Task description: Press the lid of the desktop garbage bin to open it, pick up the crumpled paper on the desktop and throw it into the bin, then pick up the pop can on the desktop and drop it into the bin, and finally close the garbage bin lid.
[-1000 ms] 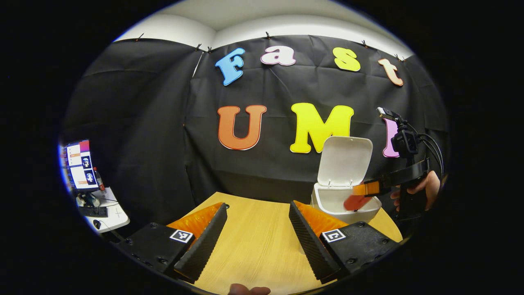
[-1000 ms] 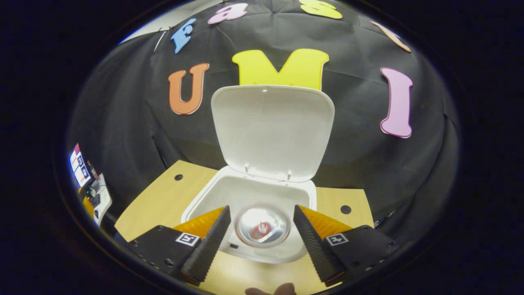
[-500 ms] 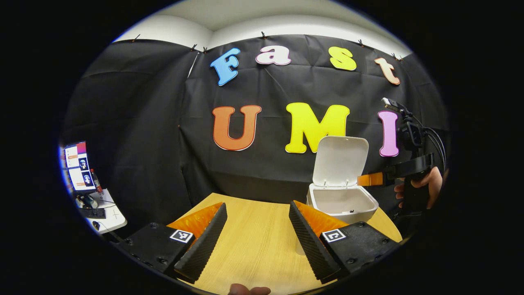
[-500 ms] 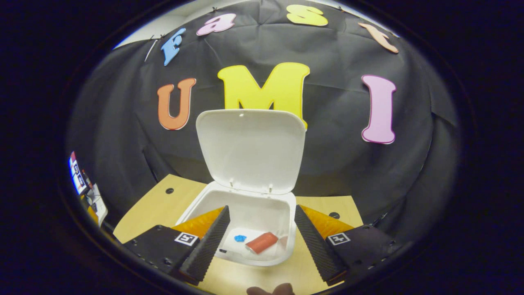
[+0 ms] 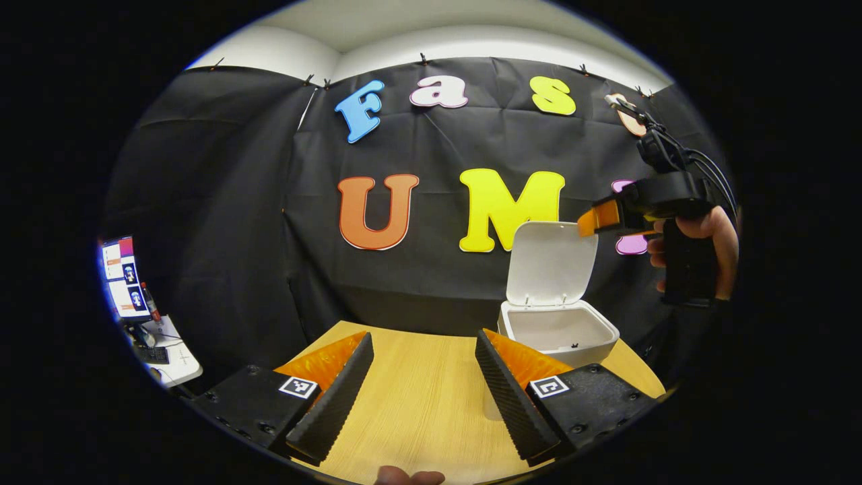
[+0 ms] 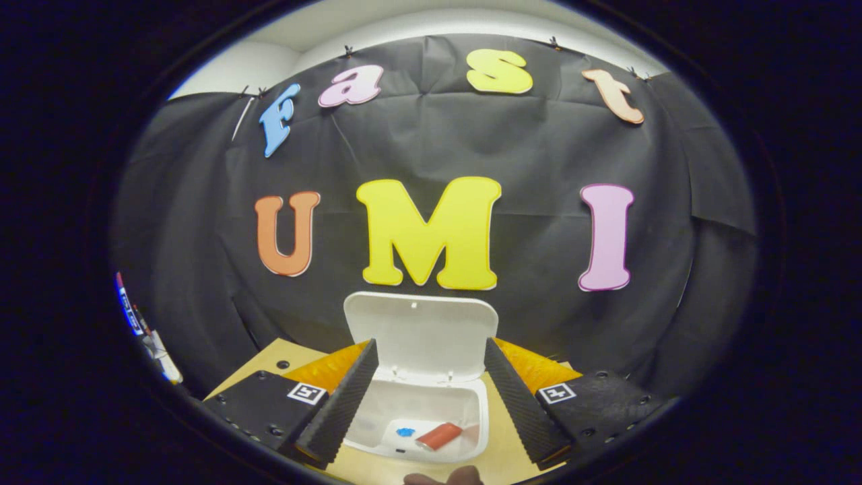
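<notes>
Inside the white plastic desktop bin [image 6: 421, 421], on its floor, lies the red pop can [image 6: 439, 436] on its side, with a small blue-marked piece of crumpled paper [image 6: 405, 432] just beside it, so both throws look done and only the closing is left. Its white hinged lid [image 6: 421, 333] stands upright behind the opening, which is why the right gripper [image 6: 427, 394] hangs above the bin with its fingers spread apart and nothing between them: from there it can, I judge, reach over the lid's top edge and tip it forward. Seen from the left gripper view, the right gripper sits up beside the lid's top corner, a hand [image 5: 700, 246] wrapped round its handle. Well to the side of the bin, the left gripper [image 5: 424, 384] rests low over the pale wooden bench [image 5: 424, 404], fingers apart and empty, apparently kept out of the way. No brand or lettering on the can or bin is legible; each gripper carries small square black-and-white tags, not readable text.
</notes>
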Demonstrator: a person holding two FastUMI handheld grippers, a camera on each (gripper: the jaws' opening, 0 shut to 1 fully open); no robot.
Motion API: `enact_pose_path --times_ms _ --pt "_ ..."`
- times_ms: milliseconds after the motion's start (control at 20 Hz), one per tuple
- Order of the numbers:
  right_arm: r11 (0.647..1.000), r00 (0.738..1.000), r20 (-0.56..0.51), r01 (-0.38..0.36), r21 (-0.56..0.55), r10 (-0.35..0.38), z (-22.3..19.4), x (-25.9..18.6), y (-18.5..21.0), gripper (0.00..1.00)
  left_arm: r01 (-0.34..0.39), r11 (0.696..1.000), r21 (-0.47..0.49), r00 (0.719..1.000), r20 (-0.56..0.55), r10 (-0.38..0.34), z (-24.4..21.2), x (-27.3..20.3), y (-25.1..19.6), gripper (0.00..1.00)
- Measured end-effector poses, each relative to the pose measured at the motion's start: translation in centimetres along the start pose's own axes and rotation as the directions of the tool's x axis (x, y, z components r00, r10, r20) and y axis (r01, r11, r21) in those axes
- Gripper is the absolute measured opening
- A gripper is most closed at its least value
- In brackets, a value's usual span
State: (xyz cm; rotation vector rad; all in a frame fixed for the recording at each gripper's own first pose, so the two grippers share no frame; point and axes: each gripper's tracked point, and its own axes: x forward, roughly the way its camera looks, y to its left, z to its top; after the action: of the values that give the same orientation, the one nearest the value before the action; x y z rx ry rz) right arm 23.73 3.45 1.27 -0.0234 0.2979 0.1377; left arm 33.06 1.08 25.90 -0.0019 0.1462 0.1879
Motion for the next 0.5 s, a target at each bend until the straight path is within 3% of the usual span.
enact_pose_path --times_ms 250,500 --pt "0.999 0.998 0.063 0.02 -0.031 -0.019 4.2 3.4 1.2 0.98 -0.031 1.0 0.006 0.999 0.028 0.031 0.5 0.7 0.3 0.98" --pt "0.999 0.998 0.048 0.037 -0.012 -0.037 4.5 7.0 0.9 0.97 -0.036 0.999 -0.005 0.999 0.009 0.037 0.2 2.1 0.5 1.0"
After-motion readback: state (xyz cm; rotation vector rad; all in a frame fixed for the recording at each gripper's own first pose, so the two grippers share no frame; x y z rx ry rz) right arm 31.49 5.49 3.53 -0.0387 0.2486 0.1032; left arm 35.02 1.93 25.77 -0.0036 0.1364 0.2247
